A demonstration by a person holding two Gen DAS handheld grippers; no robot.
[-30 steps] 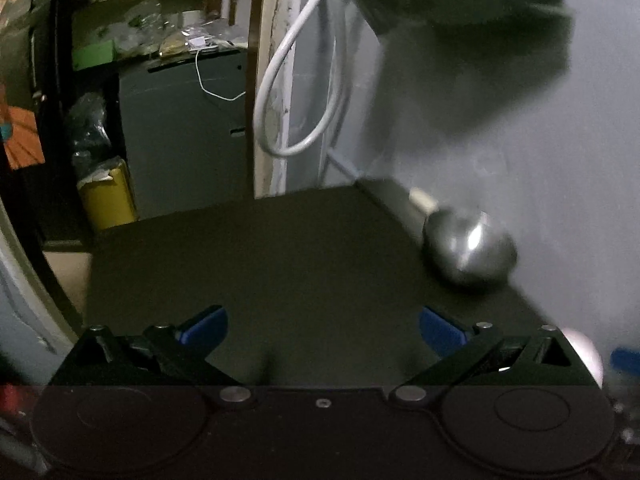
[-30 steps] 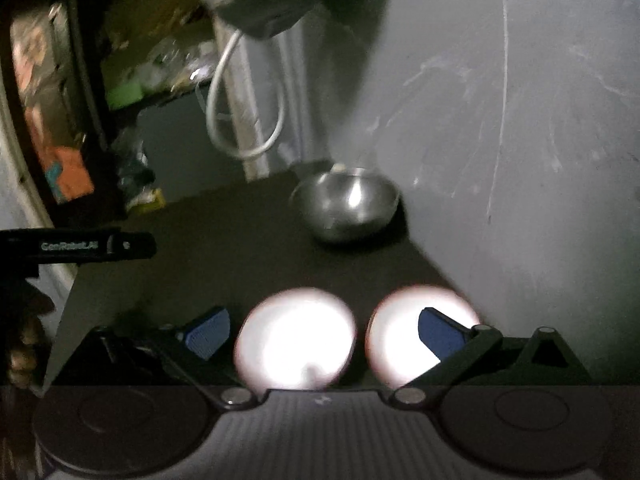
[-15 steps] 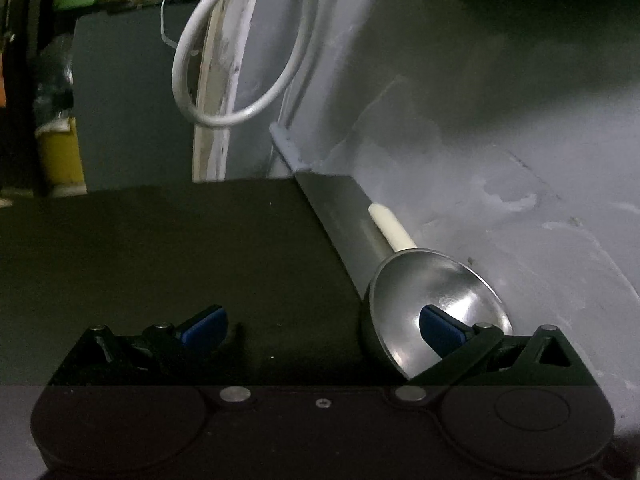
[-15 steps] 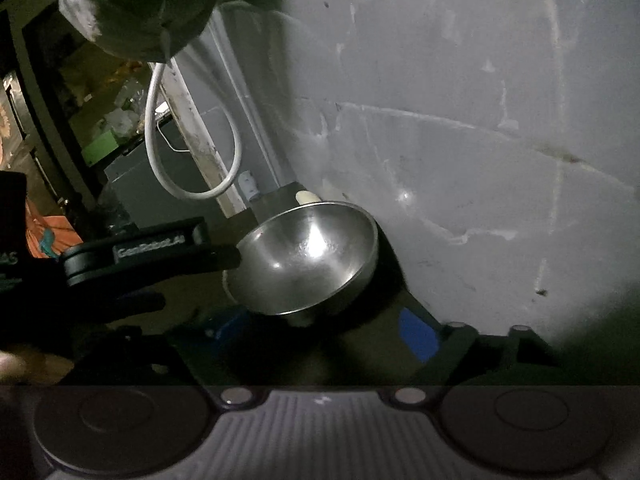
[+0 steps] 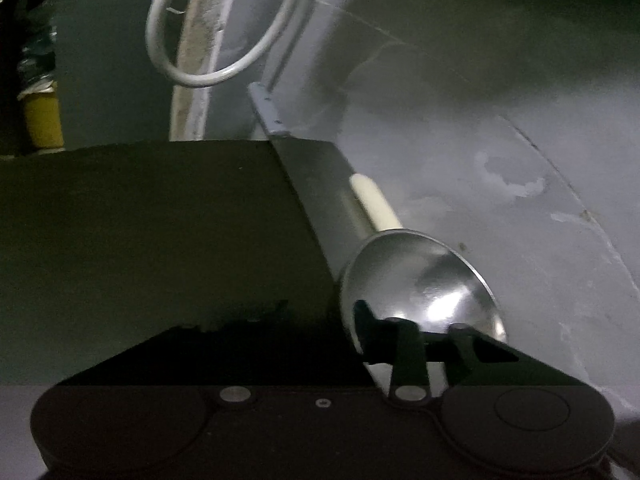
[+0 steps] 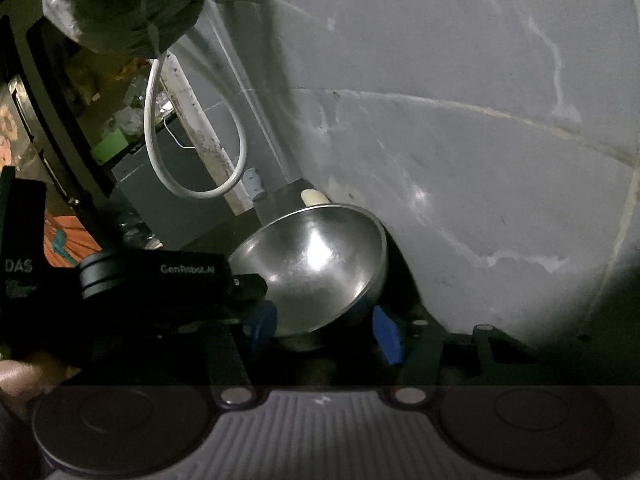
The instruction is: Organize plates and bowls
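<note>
Sitting between both closing grippers — left gripper [image 6: 256,292], right gripper [image 6: 324,330] — steel bowl [image 6: 316,268].

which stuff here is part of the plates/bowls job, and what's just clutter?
Job:
- round shiny steel bowl, on the black table by the wall
- left gripper, jaws just closed on the bowl's rim
- right gripper, jaws closing around the bowl's base

Clutter:
- white looped cable
- cream cylinder behind bowl
- yellow container

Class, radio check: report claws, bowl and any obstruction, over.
Left claw just closed on steel bowl rim. Right claw closing, bowl's base between pads, not gripped. Wall close behind bowl; white cable loop hangs clear.
</note>
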